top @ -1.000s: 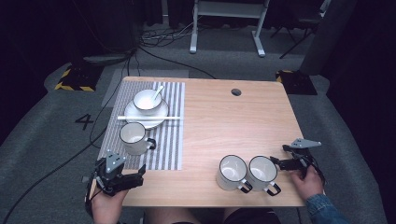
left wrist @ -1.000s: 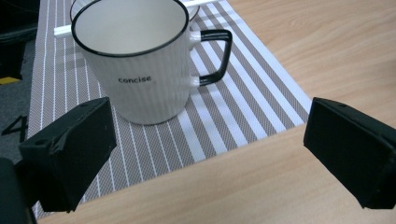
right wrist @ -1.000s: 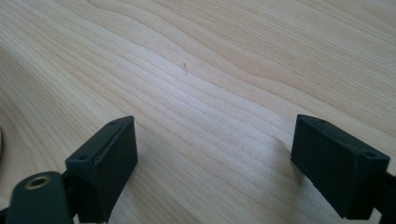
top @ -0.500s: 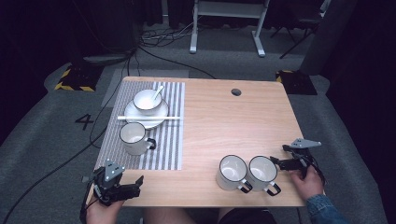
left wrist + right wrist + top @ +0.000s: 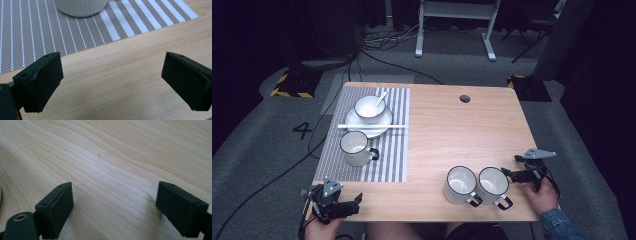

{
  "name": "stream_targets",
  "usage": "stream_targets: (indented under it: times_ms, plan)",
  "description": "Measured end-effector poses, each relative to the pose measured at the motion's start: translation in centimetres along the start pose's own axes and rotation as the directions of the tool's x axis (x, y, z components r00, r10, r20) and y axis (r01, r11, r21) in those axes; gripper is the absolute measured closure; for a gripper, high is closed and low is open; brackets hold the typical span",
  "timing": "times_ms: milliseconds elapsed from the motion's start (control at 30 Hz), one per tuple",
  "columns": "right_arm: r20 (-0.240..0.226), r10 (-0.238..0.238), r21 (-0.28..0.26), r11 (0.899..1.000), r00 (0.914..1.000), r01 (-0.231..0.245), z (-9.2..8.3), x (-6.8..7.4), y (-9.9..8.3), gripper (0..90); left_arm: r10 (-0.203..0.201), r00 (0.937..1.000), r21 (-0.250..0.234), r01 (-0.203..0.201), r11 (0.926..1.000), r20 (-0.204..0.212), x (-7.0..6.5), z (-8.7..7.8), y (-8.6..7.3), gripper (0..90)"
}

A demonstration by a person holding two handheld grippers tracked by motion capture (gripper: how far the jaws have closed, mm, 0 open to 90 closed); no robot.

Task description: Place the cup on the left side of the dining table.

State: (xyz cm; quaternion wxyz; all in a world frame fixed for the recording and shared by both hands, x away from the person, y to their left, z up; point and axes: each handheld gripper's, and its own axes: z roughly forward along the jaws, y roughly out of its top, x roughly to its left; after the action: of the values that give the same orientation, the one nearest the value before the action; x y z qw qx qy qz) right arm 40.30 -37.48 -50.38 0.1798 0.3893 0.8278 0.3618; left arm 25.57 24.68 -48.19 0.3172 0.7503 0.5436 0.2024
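Note:
My left gripper is held low over the table's front left corner, just below the striped placemat. It is open, with bare wood between its jaws. The base of a white mug stands on the mat ahead of it. My right gripper sits near the right edge, pointing at the nearer of two white mugs that stand side by side. It is open over bare wood.
On the placemat stand a white mug and a bowl with a spoon on a plate, with a white chopstick across the plate's front. A cable hole sits at the table's back.
My left gripper has drawn back toward the table's front edge. The right gripper and the mugs have stayed put.

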Motion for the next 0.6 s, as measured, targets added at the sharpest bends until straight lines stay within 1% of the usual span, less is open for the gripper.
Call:
stream_targets:
  times_ms: [33, 67, 200, 233, 333, 367, 400, 433, 467, 500, 533, 567, 600]
  plan:
    - [-0.001, 0.003, -0.001, 1.0, 1.0, -0.003, 0.0, 0.0, 0.0, 14.5, -0.001, 1.0, 0.0, 0.001, 1.0, -0.002, -0.1, 0.1, -0.1, 3.9]
    - [-0.001, 0.003, -0.001, 1.0, 1.0, -0.003, 0.0, 0.0, 0.0, 14.5, 0.01, 0.9999, 0.006, -0.01, 0.9999, -0.004, -0.1, 0.2, -0.2, 3.9]
    - [-0.001, 0.002, -0.001, 1.0, 1.0, -0.002, 0.0, 0.0, 0.0, 14.5, 0.011, 0.9999, 0.0, -0.011, 0.9999, -0.003, -0.3, 0.5, -0.5, 3.9]
    - [-0.001, 0.002, -0.001, 1.0, 1.0, -0.002, 0.0, 0.0, 0.0, 14.5, 0.024, 0.9997, 0.009, -0.024, 0.9997, -0.006, -0.3, 0.7, -0.6, 3.9]
    - [-0.002, 0.003, 0.0, 1.0, 1.0, -0.003, 0.0, 0.0, 0.0, 14.5, 0.006, 0.9999, 0.017, -0.006, 0.9998, -0.008, -0.3, 1.2, -0.9, 3.9]
    - [-0.002, 0.003, 0.0, 1.0, 1.0, -0.003, 0.0, 0.0, 0.0, 14.5, 0.006, 0.9999, 0.017, -0.006, 0.9998, -0.008, -0.3, 1.2, -0.9, 3.9]
    - [-0.002, 0.001, -0.001, 1.0, 1.0, -0.001, 0.0, 0.0, 0.0, 14.5, -0.005, 1.0, 0.035, 0.005, 0.9994, -0.008, -0.3, 1.6, -1.2, 3.9]
    - [-0.002, -0.001, -0.001, 1.0, 1.0, 0.001, 0.0, 0.0, 0.0, 14.5, -0.005, 1.0, 0.042, 0.005, 0.9991, -0.004, -0.3, 1.8, -1.3, 3.9]
    - [-0.002, -0.001, -0.001, 1.0, 1.0, 0.001, 0.0, 0.0, 0.0, 14.5, -0.001, 0.9999, 0.038, 0.001, 0.9993, -0.014, -0.3, 1.9, -1.5, 3.5]
    - [-0.002, -0.001, -0.001, 1.0, 1.0, 0.001, 0.0, 0.0, 0.0, 14.5, -0.001, 0.9999, 0.038, 0.001, 0.9993, -0.014, -0.3, 1.9, -1.5, 1.8]
    - [-0.003, -0.001, -0.001, 1.0, 1.0, 0.001, 0.0, 0.0, 0.0, 14.5, -0.007, 0.9999, 0.013, 0.007, 0.9999, -0.012, -0.3, 2.0, -1.7, 1.3]
    - [-0.003, 0.0, -0.001, 1.0, 1.0, 0.0, 0.0, 0.0, 0.0, 14.5, 0.001, 0.9999, 0.012, -0.001, 0.9999, -0.017, -0.2, 2.0, -1.8, 1.1]
    - [-0.003, 0.0, -0.001, 1.0, 1.0, 0.0, 0.0, 0.0, 0.0, 14.5, 0.001, 0.9999, 0.012, -0.001, 0.9999, -0.017, -0.2, 2.0, -1.8, 0.7]
